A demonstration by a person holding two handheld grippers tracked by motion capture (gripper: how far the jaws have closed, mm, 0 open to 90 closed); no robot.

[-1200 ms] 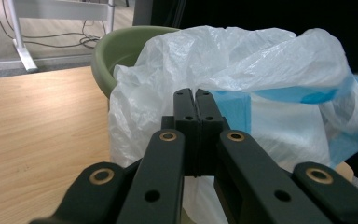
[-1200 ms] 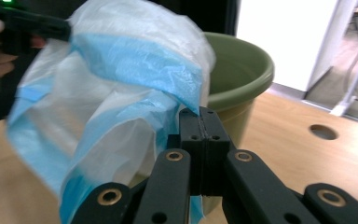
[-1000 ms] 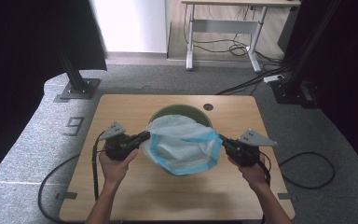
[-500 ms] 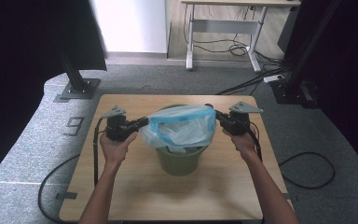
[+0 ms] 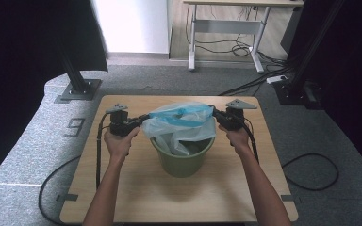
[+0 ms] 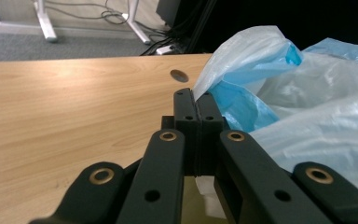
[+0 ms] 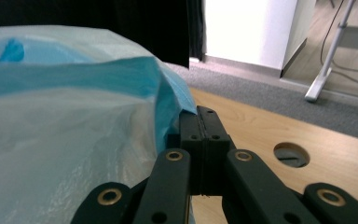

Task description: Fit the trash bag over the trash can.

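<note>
Both sets of fingers, left (image 5: 143, 117) and right (image 5: 215, 114), are clenched on opposite edges of the thin translucent blue plastic bag (image 5: 181, 125), stretching its mouth between them over the round green plastic bucket (image 5: 183, 160) on the wooden bench (image 5: 122, 188), probably to line it.

One green bucket (image 5: 183, 160), one blue plastic bag (image 5: 181, 123), two grippers, one table (image 5: 132, 197)

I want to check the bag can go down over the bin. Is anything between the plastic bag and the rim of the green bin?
Nothing visible. The plastic bag, pinched by the left gripper and right gripper, hangs over the green bin, partly inside already.
</note>
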